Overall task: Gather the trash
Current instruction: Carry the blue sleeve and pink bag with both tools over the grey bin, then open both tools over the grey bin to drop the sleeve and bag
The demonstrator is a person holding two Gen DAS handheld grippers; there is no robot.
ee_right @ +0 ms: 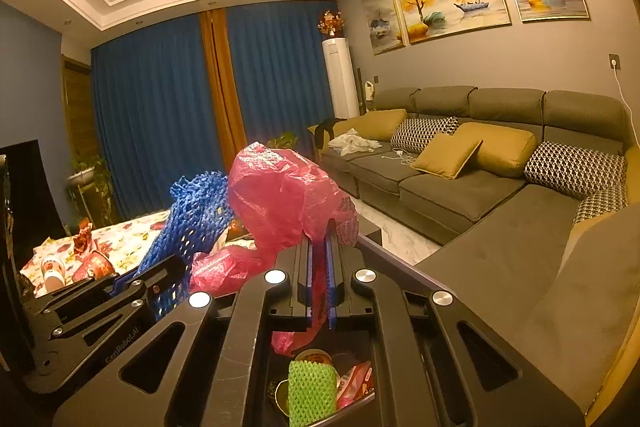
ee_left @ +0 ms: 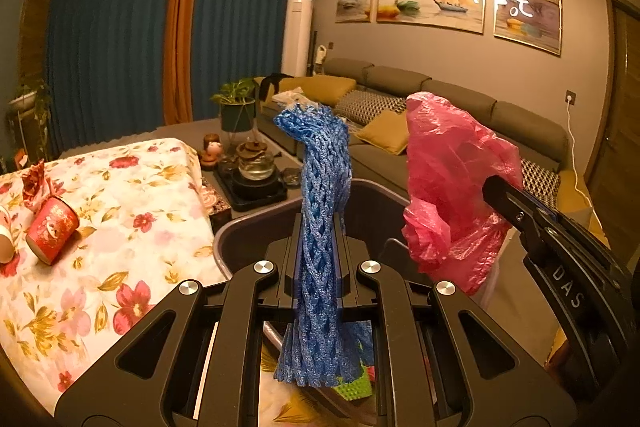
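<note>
With both pieces of trash lifted over the bin (ee_left: 248,239), we judge the collecting to be partway done. Our left gripper (ee_left: 319,227) has its jaws closed tight on a blue foam net (ee_left: 320,187), which stands up past the fingertips and hangs down behind them. Just to its right, our right gripper (ee_right: 319,247) pinches a crumpled pink plastic bag (ee_right: 280,195), the bag bunching above the fingertips with a tail drooping below. Directly beneath the right gripper, the bin already holds a green foam net (ee_right: 312,387) and some wrappers and other bits we cannot make out, so earlier rounds seem finished. Both held pieces are above the bin but not yet let go; opening the jaws looks like the next step, and the light bag may cling to the pads. To the left of the left gripper, the floral worktop (ee_left: 120,207) carries a tipped red paper cup (ee_left: 52,227), a white cup at the frame edge and a scrap of red wrapping, so more remains to pick up.
</note>
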